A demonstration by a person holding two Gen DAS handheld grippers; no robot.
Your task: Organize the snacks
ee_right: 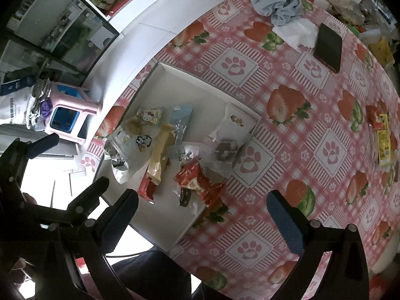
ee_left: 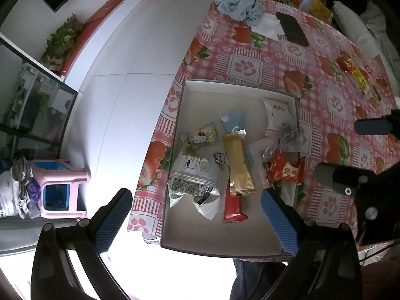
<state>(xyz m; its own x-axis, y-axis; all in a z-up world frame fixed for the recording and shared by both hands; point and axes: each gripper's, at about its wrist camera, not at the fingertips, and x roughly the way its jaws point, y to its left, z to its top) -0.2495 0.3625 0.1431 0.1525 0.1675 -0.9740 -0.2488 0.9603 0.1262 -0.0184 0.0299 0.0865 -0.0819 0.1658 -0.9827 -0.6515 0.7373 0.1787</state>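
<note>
A shallow white box (ee_left: 220, 237) sits at the table's near-left edge, holding several snacks: a Hello Kitty packet (ee_left: 200, 137), a gold bar wrapper (ee_left: 240, 167), a red bar (ee_left: 233, 208), a white bag (ee_left: 192, 182) and a red packet (ee_left: 285, 171). My left gripper (ee_left: 197, 221) hovers open over the box's near end with nothing between its fingers. My right gripper (ee_right: 203, 225) stands open and empty above the box's (ee_right: 162, 225) near-right corner. Loose red and yellow snacks (ee_right: 382, 135) lie on the tablecloth far right.
A dark phone (ee_right: 328, 47), white tissue (ee_right: 297, 35) and a crumpled blue cloth (ee_right: 275, 0) lie at the table's far side. A pink stool (ee_left: 60, 187) and a glass cabinet (ee_left: 40, 107) stand on the floor to the left. More packets crowd the far end.
</note>
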